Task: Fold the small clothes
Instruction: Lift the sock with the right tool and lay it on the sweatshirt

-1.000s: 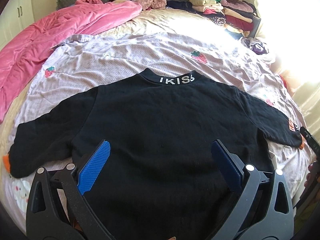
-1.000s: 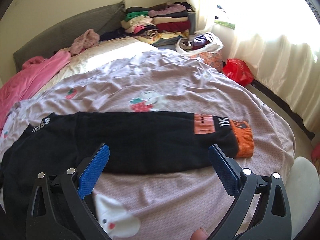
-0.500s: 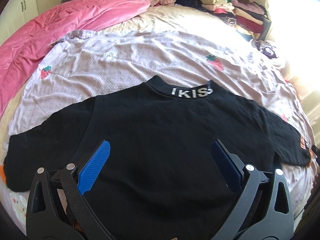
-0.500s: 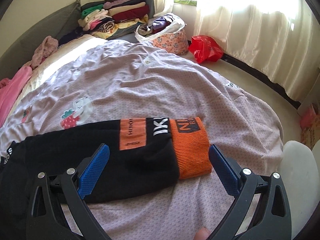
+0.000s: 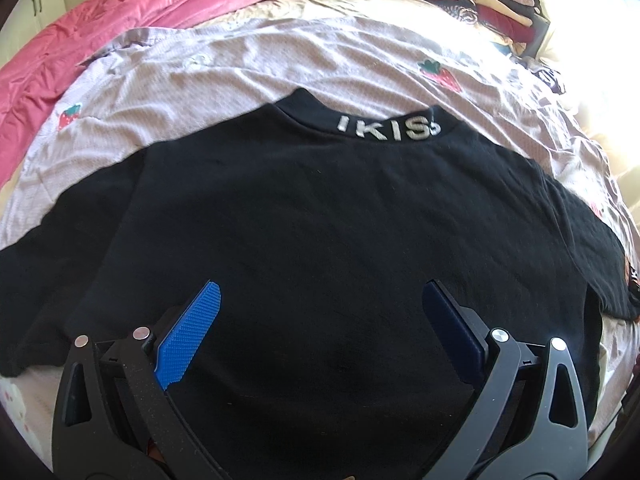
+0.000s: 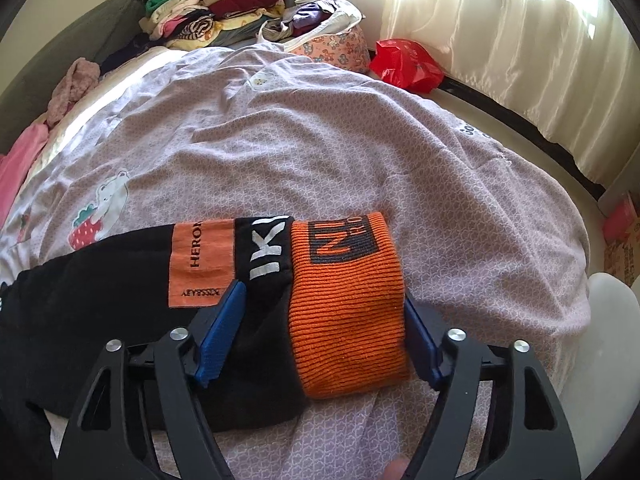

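Observation:
A black sweatshirt (image 5: 320, 200) lies flat on the bed, its collar (image 5: 384, 130) lettered in white at the far side. My left gripper (image 5: 320, 292) hangs open low over the shirt's body with nothing between its fingers. In the right wrist view the shirt's right sleeve (image 6: 100, 280) stretches across the sheet and ends in an orange ribbed cuff (image 6: 348, 300). My right gripper (image 6: 322, 294) straddles that sleeve end and its jaws are closing. The cuff sits between the blue pads, and the cloth lies smooth, not pinched.
A lilac strawberry-print sheet (image 6: 320, 140) covers the bed. A pink quilt (image 5: 120, 20) lies at the far left. Folded clothes (image 6: 224, 4) are stacked at the head of the bed. A floral bag (image 6: 332, 44) and a red bag (image 6: 404, 64) sit on the floor by the curtain (image 6: 520, 40).
Both grippers have sunk toward the shirt. The right one slid along the sleeve to the cuff and its jaws have narrowed around it. The left stays open.

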Available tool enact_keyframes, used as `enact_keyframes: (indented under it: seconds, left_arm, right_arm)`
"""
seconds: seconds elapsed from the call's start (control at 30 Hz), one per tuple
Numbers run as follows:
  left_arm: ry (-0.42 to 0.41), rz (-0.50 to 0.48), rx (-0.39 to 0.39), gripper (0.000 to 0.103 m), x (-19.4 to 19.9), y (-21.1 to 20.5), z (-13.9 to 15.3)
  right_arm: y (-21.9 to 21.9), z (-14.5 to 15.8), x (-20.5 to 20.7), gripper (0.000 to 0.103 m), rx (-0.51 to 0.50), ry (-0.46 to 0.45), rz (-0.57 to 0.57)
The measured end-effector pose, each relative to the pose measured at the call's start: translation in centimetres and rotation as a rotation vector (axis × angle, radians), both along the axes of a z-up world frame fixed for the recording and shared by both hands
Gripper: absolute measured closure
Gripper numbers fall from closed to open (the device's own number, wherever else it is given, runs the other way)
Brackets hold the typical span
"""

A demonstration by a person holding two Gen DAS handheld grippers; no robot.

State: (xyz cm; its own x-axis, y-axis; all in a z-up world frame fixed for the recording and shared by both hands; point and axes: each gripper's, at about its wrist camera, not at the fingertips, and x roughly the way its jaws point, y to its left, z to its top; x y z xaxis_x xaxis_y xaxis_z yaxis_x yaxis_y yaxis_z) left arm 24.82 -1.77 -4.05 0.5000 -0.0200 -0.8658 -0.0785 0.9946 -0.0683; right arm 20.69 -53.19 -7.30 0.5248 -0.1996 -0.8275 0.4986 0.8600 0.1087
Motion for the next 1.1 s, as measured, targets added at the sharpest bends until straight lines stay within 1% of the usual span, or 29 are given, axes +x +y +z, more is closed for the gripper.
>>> enact_keyframes:
  seconds: [0.03,0.07,0.1,0.13,0.23,0.33,0.4,0.53,0.6,0.7,0.87,1.0,1.1]
  left_arm:
    - [0.000,-0.007,-0.003,0.008,-0.1,-0.1,-0.1]
    - [-0.002,-0.014,-0.004,0.008,-0.2,-0.3,-0.2]
    - [-0.006,-0.020,-0.003,0.008,-0.3,-0.4,-0.1]
    - [-0.009,-0.025,-0.003,0.008,-0.5,-0.5,0.0]
    - [-0.023,-0.040,-0.006,0.008,-0.8,-0.9,0.5]
    - [-0.048,-0.051,-0.009,0.008,-1.1,-1.1,1.4]
    - [-0.062,-0.056,-0.020,0.008,-1.2,-1.2,2.0]
    - [-0.080,-0.057,-0.045,0.008,-1.5,-1.0,2.9]
    - [-0.090,-0.055,-0.041,0.008,-1.8,-0.9,3.2]
    - [-0.098,-0.057,-0.052,0.008,-2.3,-0.6,3.6]
    - [-0.099,-0.054,-0.057,0.008,-2.6,0.0,3.7]
    - [-0.089,-0.049,-0.075,0.008,-2.9,0.6,3.3]
    - [-0.079,-0.040,-0.084,0.008,-3.1,1.1,2.8]
  right_arm:
    - [0.0,0.1,-0.1,0.050,0.000,-0.004,0.001]
    - [0.1,0.3,-0.3,0.057,0.002,-0.015,0.010]
    - [0.2,0.6,-0.5,0.072,0.006,-0.031,0.022]
    - [0.4,1.1,-0.8,0.076,0.016,-0.055,0.036]
    - [1.4,2.9,-1.5,0.083,0.021,-0.118,0.079]
    - [2.8,5.1,-2.1,0.085,0.030,-0.185,0.124]
    - [4.1,6.5,-2.2,0.088,0.052,-0.223,0.169]
    - [8.1,9.4,-1.9,0.088,0.066,-0.295,0.281]
    - [10.5,10.7,-1.6,0.088,0.080,-0.326,0.344]
    - [13.9,12.0,-1.0,0.088,0.107,-0.353,0.429]
    - [21.2,13.1,0.4,0.088,0.161,-0.370,0.587]
    - [26.2,12.8,1.5,0.088,0.198,-0.361,0.670]
    - [29.1,12.7,2.1,0.088,0.206,-0.355,0.712]
